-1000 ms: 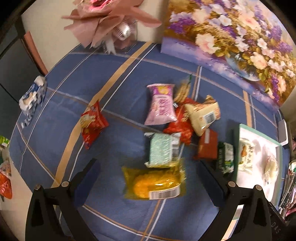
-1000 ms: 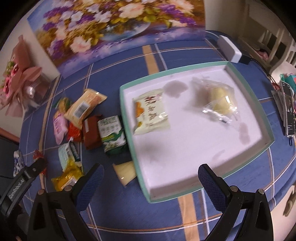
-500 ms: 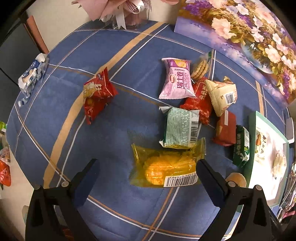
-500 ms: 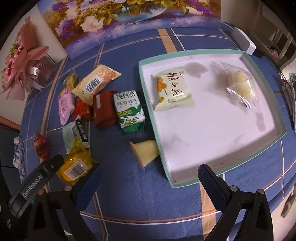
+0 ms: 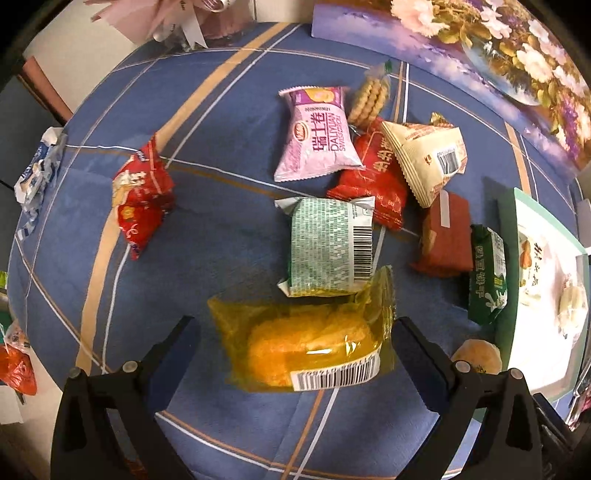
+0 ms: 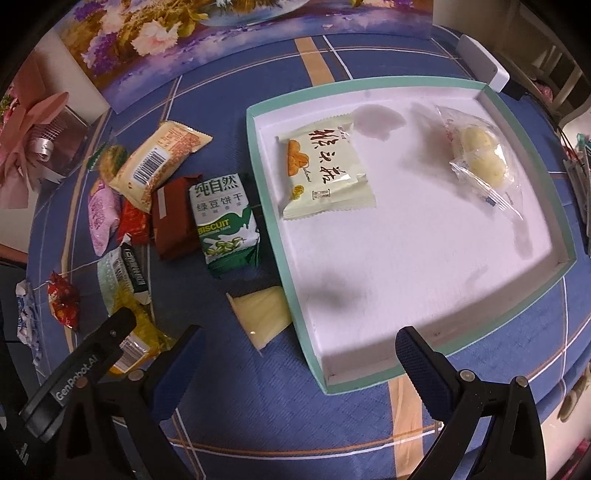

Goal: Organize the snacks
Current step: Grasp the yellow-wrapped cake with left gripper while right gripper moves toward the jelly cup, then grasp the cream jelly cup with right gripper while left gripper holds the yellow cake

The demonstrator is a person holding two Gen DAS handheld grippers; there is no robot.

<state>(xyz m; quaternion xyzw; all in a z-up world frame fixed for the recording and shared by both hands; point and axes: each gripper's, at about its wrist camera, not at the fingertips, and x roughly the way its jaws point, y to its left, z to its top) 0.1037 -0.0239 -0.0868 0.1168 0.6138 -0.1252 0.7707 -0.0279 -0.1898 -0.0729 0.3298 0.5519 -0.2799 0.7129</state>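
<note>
Hovering low over the blue plaid tablecloth, the left gripper has its jaws spread wide, one on each side of the yellow snack packet; neither jaw touches the wrapper as far as this view shows. Packet lies flat on the table, barcode label toward the camera.

Just beyond it: green-and-white packet, its lower edge overlapping the yellow wrapper's top edge. Further back: pink Swiss-roll packet, clear sleeve of round biscuits, red packet, beige packet with barcode lying partly over the red one. Dark red packet and green mung-bean biscuit packet sit side by side, the latter near the tray. Red candy-style packet lies apart to the left.

Right gripper: jaws spread, holding nothing, above the near edge of the teal-rimmed white tray. Tray contents: cream packet with black script at its left, clear bag of pale round pastries at its right, well apart. Pale wedge-shaped item rests against the tray's outer left wall; possibly a jelly cup, fisheye distortion prevents a firm call.

Floral painting stands along the table's far edge.
</note>
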